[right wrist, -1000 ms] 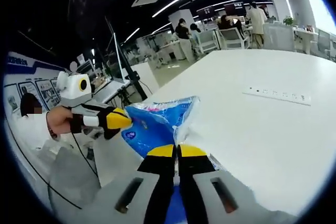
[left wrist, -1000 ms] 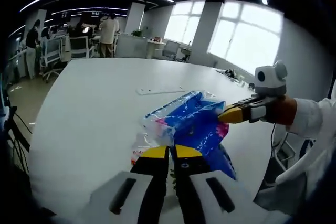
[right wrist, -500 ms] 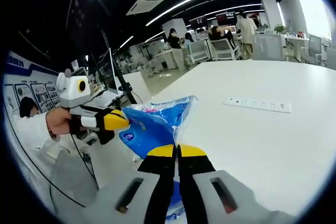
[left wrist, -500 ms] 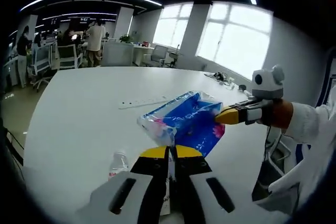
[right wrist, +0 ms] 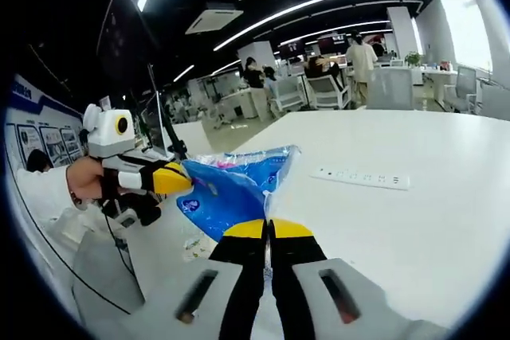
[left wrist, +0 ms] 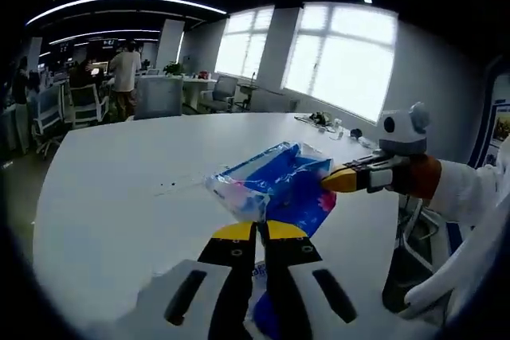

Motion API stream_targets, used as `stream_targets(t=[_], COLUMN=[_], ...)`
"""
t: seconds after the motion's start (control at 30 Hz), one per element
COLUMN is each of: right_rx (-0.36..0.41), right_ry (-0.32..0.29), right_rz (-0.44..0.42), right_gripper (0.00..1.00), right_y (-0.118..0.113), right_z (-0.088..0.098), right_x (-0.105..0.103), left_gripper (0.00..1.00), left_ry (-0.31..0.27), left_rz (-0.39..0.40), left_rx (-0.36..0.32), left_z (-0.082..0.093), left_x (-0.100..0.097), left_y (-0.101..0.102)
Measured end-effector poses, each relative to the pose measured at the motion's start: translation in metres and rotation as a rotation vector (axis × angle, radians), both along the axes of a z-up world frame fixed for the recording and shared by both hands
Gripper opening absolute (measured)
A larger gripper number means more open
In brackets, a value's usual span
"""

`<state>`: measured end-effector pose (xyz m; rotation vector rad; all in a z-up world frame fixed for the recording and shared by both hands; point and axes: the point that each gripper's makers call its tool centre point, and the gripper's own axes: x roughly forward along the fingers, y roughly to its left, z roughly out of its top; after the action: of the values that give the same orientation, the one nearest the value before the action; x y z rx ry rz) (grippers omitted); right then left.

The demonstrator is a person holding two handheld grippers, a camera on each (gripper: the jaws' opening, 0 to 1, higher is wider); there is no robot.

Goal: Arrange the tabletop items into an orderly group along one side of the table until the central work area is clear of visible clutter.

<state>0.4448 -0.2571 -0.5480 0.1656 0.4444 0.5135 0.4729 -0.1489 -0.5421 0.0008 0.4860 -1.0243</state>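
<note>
Pinching opposite edges, left gripper (left wrist: 255,231) and right gripper (right wrist: 268,229) — jaws closed — hold a blue plastic bag (left wrist: 285,187) above the white table (left wrist: 119,189).

1. Left gripper (left wrist: 256,231): jaws closed together, yellow tips touching, pointing forward and held up in the air.
2. Right gripper (right wrist: 268,228): jaws pressed together too, yellow tips meeting, raised alongside.
3. Each gripper reaches into the other's view, a hand (right wrist: 86,183) in a white sleeve (left wrist: 470,193) behind it.
</note>
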Motion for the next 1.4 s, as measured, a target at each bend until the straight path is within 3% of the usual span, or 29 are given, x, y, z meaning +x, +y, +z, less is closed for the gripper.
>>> stream_targets(t=[0.57, 1.07, 1.4], right_rx=[0.001, -0.002, -0.007], right_ry=[-0.017, 0.004, 0.035], right_rz=[-0.062, -0.097, -0.113], right_gripper=[0.0, 0.0, 0.0], right_y=[-0.078, -0.143, -0.181], right_z=[0.006, -0.009, -0.03], right_x=[-0.001, 0.0, -0.002], left_gripper=[0.0, 0.0, 0.0], left_ry=[0.0, 0.017, 0.045], left_rz=[-0.052, -0.076, -0.086], left_rx=[-0.008, 0.0, 0.011], left_z=[0.002, -0.014, -0.031], left_x=[0.002, 0.003, 0.002], left_y=[-0.08, -0.146, -0.185])
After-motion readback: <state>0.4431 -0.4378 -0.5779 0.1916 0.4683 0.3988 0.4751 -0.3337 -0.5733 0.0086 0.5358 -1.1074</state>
